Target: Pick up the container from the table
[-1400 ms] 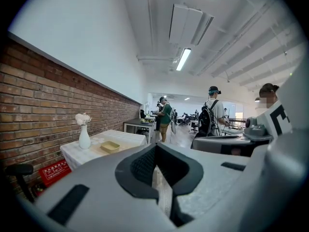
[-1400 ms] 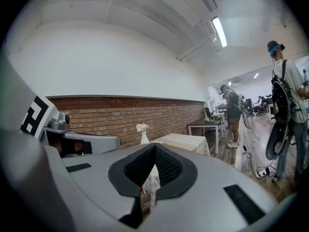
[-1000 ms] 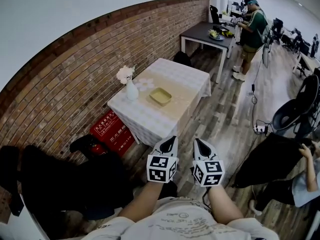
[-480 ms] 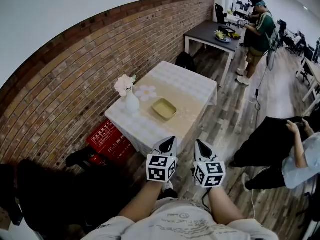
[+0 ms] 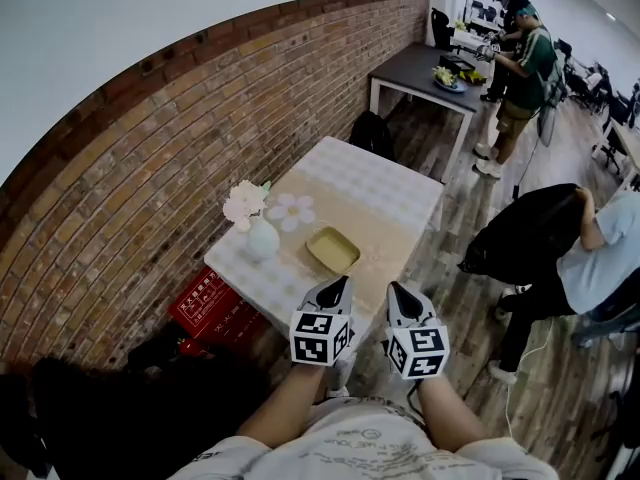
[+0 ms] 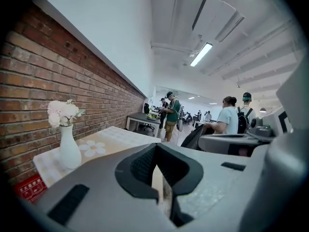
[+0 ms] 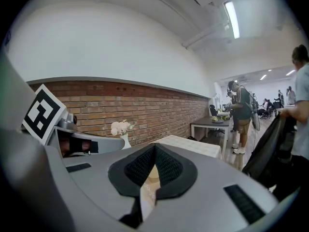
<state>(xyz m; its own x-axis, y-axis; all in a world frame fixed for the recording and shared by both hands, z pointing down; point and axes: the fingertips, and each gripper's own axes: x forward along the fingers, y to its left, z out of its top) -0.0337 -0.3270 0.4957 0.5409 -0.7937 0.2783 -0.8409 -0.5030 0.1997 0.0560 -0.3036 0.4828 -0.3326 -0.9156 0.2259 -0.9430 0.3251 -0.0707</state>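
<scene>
The left tongs [image 5: 341, 283] and the right tongs [image 5: 395, 289] are both closed and empty, just before the bench [image 5: 395, 193]; the container [image 5: 333, 249] lies on it, near a vase [image 5: 261, 240].

Room inventory, as I face it: brick wall [image 5: 150, 168] running along my left, with a white-painted wall [image 5: 100, 28] above it; grey-brown plank floor [image 5: 460, 298]; 1 square table [image 5: 400, 183] under a pale checked cloth, set close to the brick; 1 dark-topped desk [image 5: 410, 66] on white legs farther along the same wall; 1 red crate [image 5: 215, 303] on the floor by the near table; white ceiling [image 6: 169, 13] carrying 1 lit strip light [image 6: 202, 54] ahead of me.
</scene>
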